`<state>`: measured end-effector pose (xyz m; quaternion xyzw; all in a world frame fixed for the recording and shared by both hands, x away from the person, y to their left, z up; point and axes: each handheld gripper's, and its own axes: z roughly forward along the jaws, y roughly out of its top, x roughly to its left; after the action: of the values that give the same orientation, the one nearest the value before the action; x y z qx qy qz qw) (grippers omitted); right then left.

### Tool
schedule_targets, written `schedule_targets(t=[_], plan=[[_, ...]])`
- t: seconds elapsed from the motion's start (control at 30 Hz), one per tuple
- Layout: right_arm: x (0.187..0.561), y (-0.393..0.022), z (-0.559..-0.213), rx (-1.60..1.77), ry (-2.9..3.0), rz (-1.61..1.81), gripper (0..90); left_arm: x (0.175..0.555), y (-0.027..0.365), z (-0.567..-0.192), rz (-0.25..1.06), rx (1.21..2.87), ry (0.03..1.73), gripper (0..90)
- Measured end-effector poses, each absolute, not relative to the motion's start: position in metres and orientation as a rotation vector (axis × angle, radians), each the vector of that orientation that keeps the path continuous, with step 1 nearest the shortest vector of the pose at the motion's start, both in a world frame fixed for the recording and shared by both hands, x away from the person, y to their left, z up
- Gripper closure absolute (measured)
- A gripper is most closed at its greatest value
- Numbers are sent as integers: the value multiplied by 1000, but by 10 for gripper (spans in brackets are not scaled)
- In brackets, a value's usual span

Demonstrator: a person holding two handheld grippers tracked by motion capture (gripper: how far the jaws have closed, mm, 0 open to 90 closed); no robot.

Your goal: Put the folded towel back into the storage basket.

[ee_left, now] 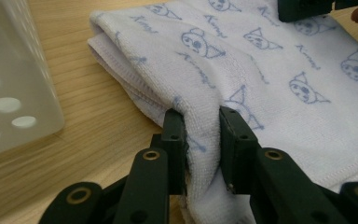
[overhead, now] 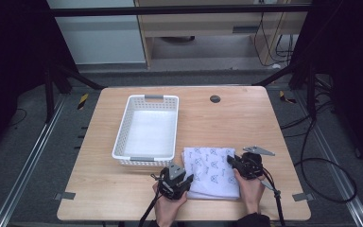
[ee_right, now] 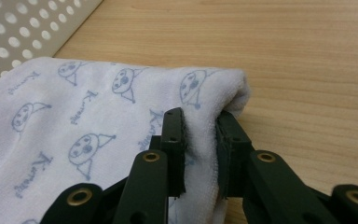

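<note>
The folded towel (overhead: 211, 172) lies just beside the white basket (overhead: 147, 126), at its near right corner, soft and limp, so it should sag unless taken by its side edges. Left gripper (ee_left: 203, 142) and right gripper (ee_right: 199, 140) each pinch a bunched edge fold tight. The wooden table (overhead: 246, 118) is smooth, dark room around

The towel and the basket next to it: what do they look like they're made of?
The towel looks like soft terry or microfibre cloth: fuzzy matte nap, stitched hem, printed blue cat faces, and it bunches where the left gripper and the right gripper pinch it. The basket looks like moulded white plastic: smooth, slightly glossy walls with rows of round holes. The grey pieces at its short ends could be plastic too; hard to tell.
</note>
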<state>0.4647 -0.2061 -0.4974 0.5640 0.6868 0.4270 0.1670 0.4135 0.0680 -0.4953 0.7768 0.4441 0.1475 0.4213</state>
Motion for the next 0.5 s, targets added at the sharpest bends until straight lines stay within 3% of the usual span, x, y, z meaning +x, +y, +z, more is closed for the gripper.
schedule_targets(t=[0.5], plan=[[435, -203, -454, 1460, 1905, 1332, 766, 397, 80, -468, 386, 1888, 1046, 732]])
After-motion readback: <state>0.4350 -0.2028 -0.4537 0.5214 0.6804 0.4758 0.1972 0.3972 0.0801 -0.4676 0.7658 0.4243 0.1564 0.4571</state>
